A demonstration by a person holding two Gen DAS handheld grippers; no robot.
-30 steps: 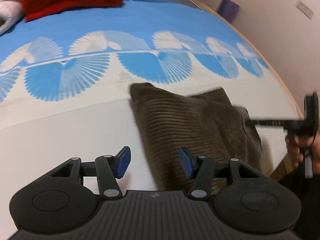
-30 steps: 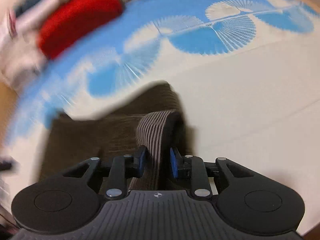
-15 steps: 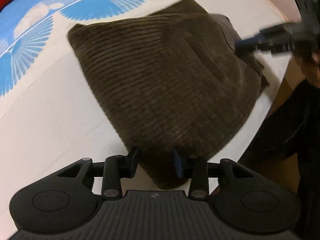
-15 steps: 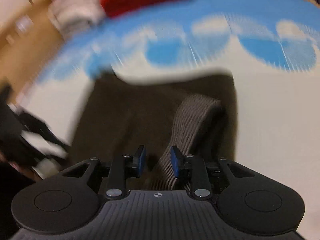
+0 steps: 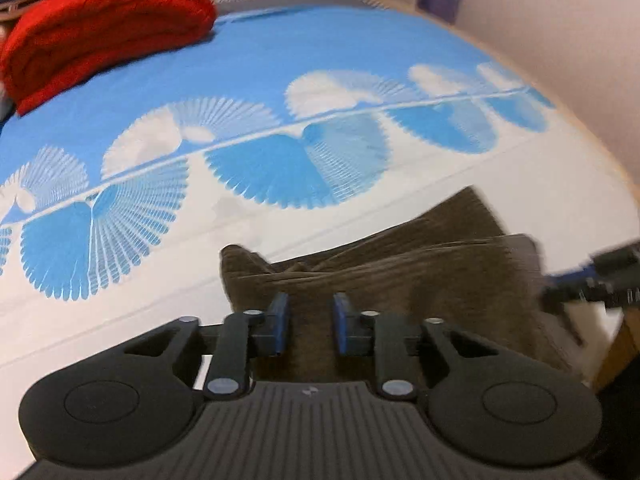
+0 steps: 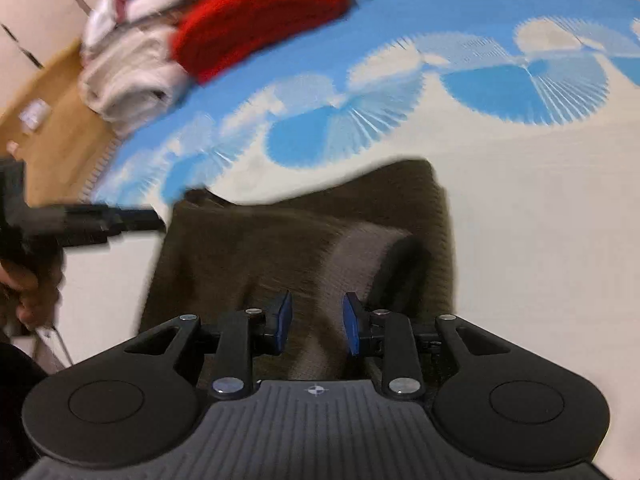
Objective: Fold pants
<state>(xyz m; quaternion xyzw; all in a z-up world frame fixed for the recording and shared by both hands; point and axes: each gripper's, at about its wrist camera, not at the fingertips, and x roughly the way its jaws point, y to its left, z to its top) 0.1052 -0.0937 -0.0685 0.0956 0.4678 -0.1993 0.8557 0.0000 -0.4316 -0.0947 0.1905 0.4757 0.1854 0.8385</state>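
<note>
On the near white part of the bedspread (image 5: 400, 40), folded brown corduroy pants (image 5: 420, 272) are gripped at both near corners.

Leftmost, the left gripper (image 5: 308, 322) has just been closing, and its blue pads now pinch the near-left edge of the pants, where a second ago they stood wide over bare sheet beside the cloth. No label or writing can be read on anything. The bundle's long axis runs left to right across the left wrist view, its ribs roughly along that line. At the right end, the right gripper (image 6: 316, 322) holds a paler, raised fold of the cloth between narrow fingers, as it did a second ago. A red blanket (image 5: 100, 28) sits far back on the blue pattern, with pale folded laundry (image 6: 124, 80) beside it.
</note>
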